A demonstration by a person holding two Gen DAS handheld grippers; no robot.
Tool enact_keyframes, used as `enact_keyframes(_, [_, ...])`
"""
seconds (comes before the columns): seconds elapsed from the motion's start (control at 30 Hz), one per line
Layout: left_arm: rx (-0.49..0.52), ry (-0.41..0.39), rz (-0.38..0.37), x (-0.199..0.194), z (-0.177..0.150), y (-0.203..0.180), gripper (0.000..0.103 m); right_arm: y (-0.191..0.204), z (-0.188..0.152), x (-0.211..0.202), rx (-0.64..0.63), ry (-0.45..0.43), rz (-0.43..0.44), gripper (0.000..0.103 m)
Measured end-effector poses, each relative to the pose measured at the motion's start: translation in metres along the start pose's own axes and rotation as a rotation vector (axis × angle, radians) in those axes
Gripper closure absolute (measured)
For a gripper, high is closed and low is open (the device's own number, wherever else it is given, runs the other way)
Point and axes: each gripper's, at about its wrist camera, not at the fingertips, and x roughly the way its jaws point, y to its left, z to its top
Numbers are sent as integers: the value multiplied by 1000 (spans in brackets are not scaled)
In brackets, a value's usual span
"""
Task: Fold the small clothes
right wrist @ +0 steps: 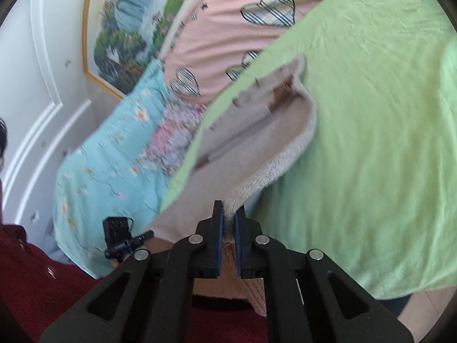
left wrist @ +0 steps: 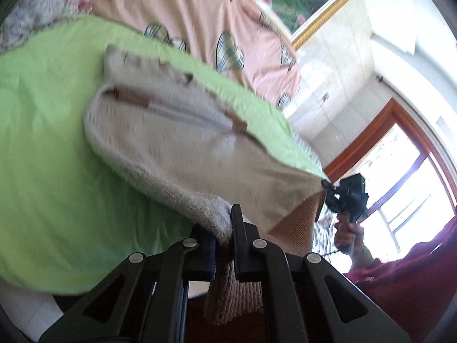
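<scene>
Knitwear — beige zip garment (left wrist: 177,131), soft, limp, light, sagging mid-frame over green bedsheet (left wrist: 51,143); left claw (left wrist: 224,228) and right claw (right wrist: 228,225) each pinching a ribbed hem corner, likely best hold.

Beige knit garment (left wrist: 177,143) between fingers (left wrist: 238,228)

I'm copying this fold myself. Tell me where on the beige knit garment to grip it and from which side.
Grip the beige knit garment at its two near corners along the ribbed hem, coming from the near edge of the green sheet. The left gripper and right gripper are each shut there. The hem is thick and the garment lies lengthwise away, so it lifts evenly.
</scene>
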Motion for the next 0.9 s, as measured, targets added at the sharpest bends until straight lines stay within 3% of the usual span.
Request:
enact_keyframes(0.23, [24,-165,-20,-7,58,3,97,21,41,20,0,-107,105,95])
enact_keyframes(0.4, [-6,-255,26,12,109,29,96,12,76,52,20,-144,89,95])
enact_keyframes(0.53, [-22,-260,68,35,147,47,96,0,111,76,40,-175,40,95])
enact_keyframes(0.7, [-20,-204,147,84,191,66,96,-13,154,108,52,-184,-11,95])
enact_keyframes(0.9, [-85,-173,222,126,227,105,96,-38,193,163,69,-146,-151,95])
